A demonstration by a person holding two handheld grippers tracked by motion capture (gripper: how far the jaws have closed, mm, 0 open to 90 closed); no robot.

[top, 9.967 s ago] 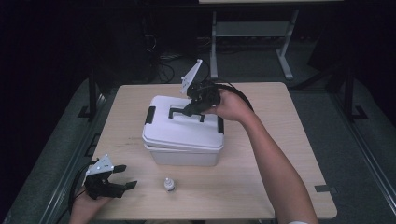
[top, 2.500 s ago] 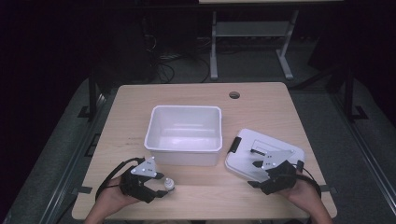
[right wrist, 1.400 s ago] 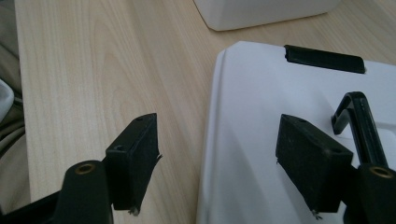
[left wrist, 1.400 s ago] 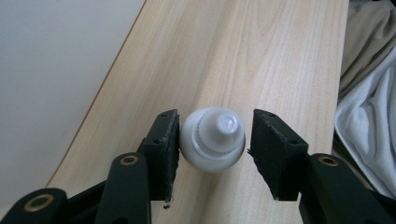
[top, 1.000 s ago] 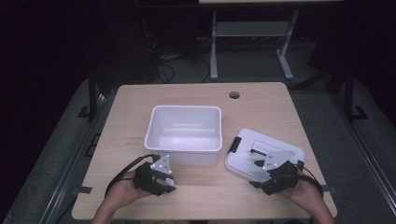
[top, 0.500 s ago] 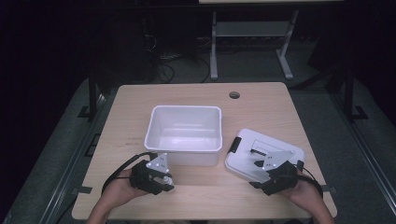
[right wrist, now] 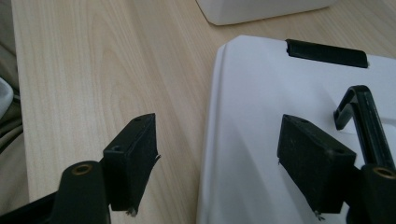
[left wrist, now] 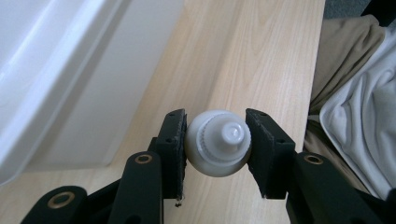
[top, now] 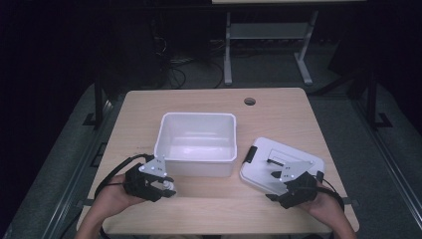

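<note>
Lifted slightly off the tabletop since a moment ago, the left gripper [top: 166, 188] is seen just in front of the white bin [top: 197, 144], near its front left corner, with a small white bottle [left wrist: 218, 142] clamped between its black jaws. From the left gripper view, the bottle's ribbed cap is pointed toward the camera, and both pads are pressed against its rounded sides, above the wooden table [left wrist: 243, 60]. The bin's outer wall is visible at the left of that view, close beside the bottle but apart from it.

At the table's front right, the right gripper [top: 275, 186] is held in place over the near edge of the bin's white lid [top: 278, 159], which lies flat on the table beside the bin. Its jaws are spread wide with nothing between the pads: one is seen over bare wood, the other over the lid near the black handle [right wrist: 362, 116]. A black latch [right wrist: 325, 52] is seen at the lid's far edge.
</note>
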